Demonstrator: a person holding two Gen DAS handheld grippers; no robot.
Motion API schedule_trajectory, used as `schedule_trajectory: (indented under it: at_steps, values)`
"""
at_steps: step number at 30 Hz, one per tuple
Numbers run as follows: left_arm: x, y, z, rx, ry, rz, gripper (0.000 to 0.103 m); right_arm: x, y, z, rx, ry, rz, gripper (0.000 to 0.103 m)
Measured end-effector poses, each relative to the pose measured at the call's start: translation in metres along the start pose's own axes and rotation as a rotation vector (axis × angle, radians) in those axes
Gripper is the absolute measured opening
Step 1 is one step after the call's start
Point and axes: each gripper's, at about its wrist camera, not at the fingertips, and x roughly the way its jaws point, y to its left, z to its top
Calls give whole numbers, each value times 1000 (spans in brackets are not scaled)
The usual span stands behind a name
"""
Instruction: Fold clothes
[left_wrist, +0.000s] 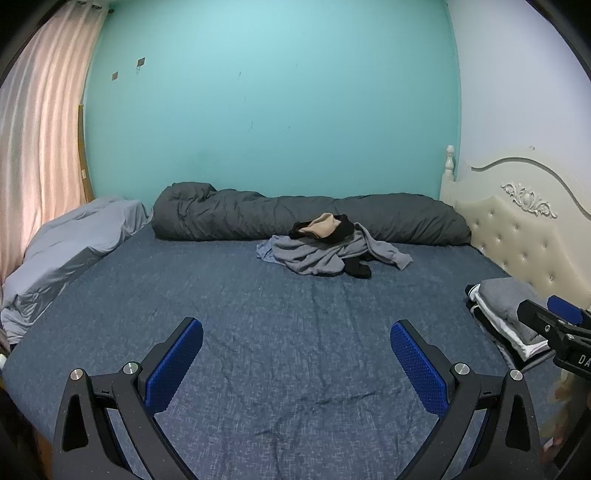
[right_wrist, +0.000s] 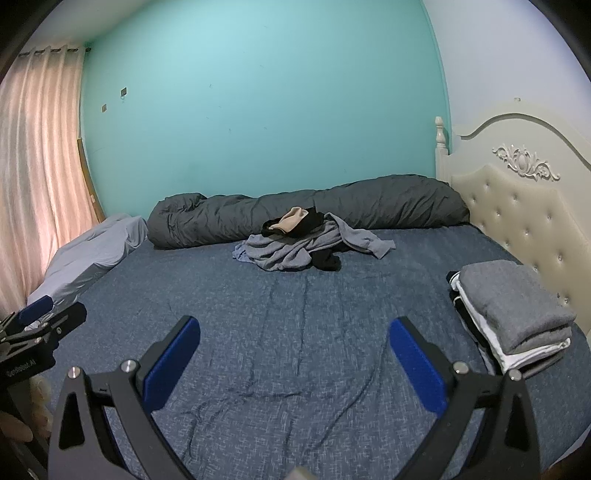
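1. Two grippers, both empty. Left gripper (left_wrist: 296, 354) and right gripper (right_wrist: 294, 350) each hang over the near part of the bed (right_wrist: 258, 332) with jaws spread wide, blue pads apart, nothing between them.

2. Unfolded pile (right_wrist: 295, 247) lies straight ahead of both tools, toward the far edge of the bed, its back resting on the dark rolled duvet (right_wrist: 369, 206). Grey garment (right_wrist: 280, 254) at the bottom, black-and-tan piece (right_wrist: 295, 219) on top, another black piece (right_wrist: 327, 262) poking out at its near right side.

3. Long axis of the pile runs left to right, parallel to the far edge. A grey sleeve-like end (right_wrist: 376, 245) trails off toward the headboard (right_wrist: 517, 206).

4. Which arm is nearer: pile sits about centre in the right wrist view and slightly right of centre in the left wrist view (left_wrist: 325, 251), so my read is the right gripper has the shorter line, marginally. Both well apart from it.

5. Folded stack (right_wrist: 513, 314) sits at the bed's right edge just beside the headboard, grey on top, white and dark layers under.

6. Judgement: next move is a forward reach across open sheet; the top piece looks the easiest first pick.
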Motion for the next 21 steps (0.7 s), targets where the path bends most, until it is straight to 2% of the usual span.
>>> schedule_trajectory:
  at_steps: [7,21]
  values:
    - [-9,3,3,-2,-22,0,103,6,-5,-4,4,6,4,103]
    - [-5,10,15,-1,5,-7,103,6,0,-14,-5,-5,1,103]
